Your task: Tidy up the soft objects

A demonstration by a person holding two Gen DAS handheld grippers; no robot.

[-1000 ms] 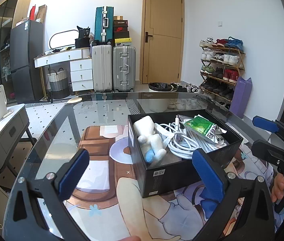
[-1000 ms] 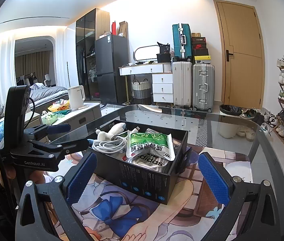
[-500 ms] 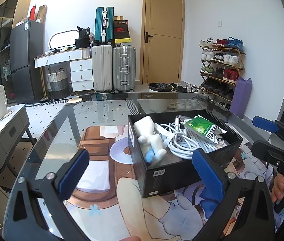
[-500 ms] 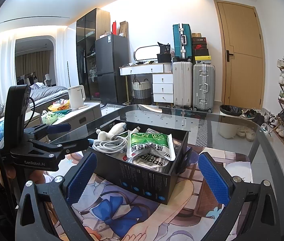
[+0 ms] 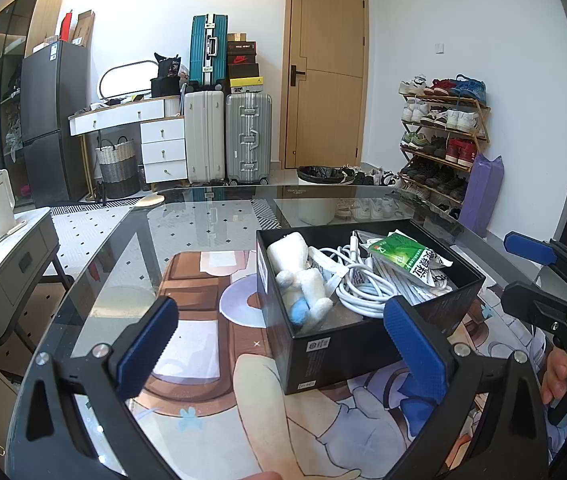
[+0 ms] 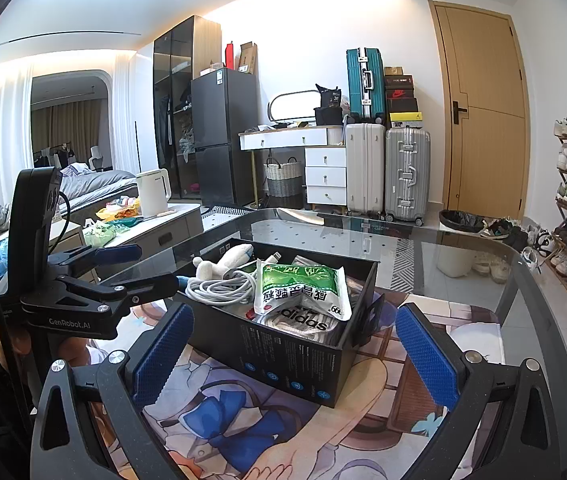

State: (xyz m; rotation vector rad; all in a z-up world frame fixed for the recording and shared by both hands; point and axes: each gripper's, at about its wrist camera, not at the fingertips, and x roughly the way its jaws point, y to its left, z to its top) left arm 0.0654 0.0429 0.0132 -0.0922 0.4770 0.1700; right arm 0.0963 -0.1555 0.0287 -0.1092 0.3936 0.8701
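One glass table (image 5: 211,236), rounded edge, with one printed cartoon mat (image 5: 203,280) lying under the glass.

One black open-topped box (image 5: 363,344) sits on the table over the mat, roughly centred between the two grippers. It holds all the soft items visible.

Contents, counted:
- One white plush toy (image 5: 297,276) with a blue patch, lying along the box's left end (as the left wrist view sees it).
- One coil of white cable (image 5: 359,284), in the middle, touching the plush.
- One green-and-white packet (image 6: 303,286), at the right end, resting on top of a silver bag with "adidas" print (image 6: 303,322); a few more silver wrappers under it, too overlapped to count.

Two grippers, both blue-padded:
- Left gripper (image 5: 283,344): jaws wide apart, nothing between them, poised short of the box's near wall.
- Right gripper (image 6: 291,354): jaws wide apart, empty, facing the box's long side.

One hand (image 5: 559,376) shows at the right gripper's handle.
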